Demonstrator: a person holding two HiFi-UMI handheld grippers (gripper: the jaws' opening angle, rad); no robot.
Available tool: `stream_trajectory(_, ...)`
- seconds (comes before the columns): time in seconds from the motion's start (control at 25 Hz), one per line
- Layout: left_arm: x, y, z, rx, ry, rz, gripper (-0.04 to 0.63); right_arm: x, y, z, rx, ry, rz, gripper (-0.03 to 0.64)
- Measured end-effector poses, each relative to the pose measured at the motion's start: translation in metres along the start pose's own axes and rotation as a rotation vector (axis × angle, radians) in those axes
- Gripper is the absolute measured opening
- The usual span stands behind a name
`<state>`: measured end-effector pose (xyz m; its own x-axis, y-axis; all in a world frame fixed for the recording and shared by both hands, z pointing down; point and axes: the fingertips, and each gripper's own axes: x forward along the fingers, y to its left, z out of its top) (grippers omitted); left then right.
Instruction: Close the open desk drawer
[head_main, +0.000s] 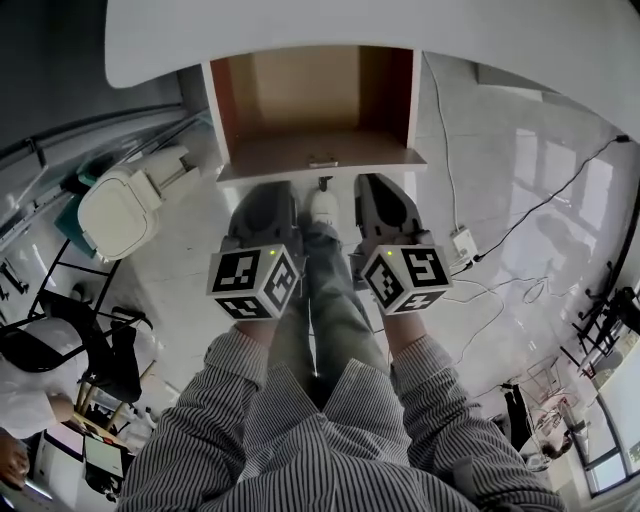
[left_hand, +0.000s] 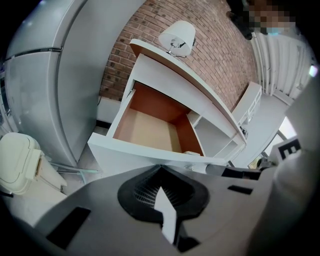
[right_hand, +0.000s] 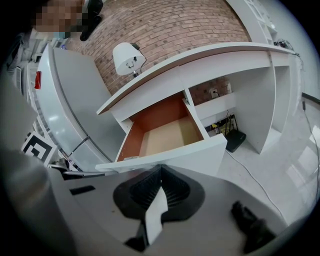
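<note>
Left gripper (head_main: 264, 200) and right gripper (head_main: 386, 198) are held side by side, each with jaws brought together and gripping nothing. Both tips sit just before the white front panel of the drawer (head_main: 320, 168); contact cannot be confirmed. The drawer stands pulled well out from under the desk (head_main: 350, 30). Recommended: set both tips against the panel either side of centre and push evenly and straight, so the drawer does not skew. The drawer is empty save a small fitting (head_main: 322, 160) inside the front panel, nature undetermined.
</note>
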<state>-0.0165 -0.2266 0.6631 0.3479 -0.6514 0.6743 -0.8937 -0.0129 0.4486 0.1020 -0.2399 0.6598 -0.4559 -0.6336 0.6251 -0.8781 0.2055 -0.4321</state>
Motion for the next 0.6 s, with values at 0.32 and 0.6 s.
stream_trajectory(0.32,-0.008,-0.010,0.023,0.008,-0.010,-0.023,0.012,-0.005,0.008,0.024,-0.015,0.004,-0.006,0.017)
stream_trajectory(0.6,-0.012,-0.013,0.042,0.012,-0.032,-0.034,0.012,-0.005,0.016,0.043,-0.039,-0.009,0.000,0.017)
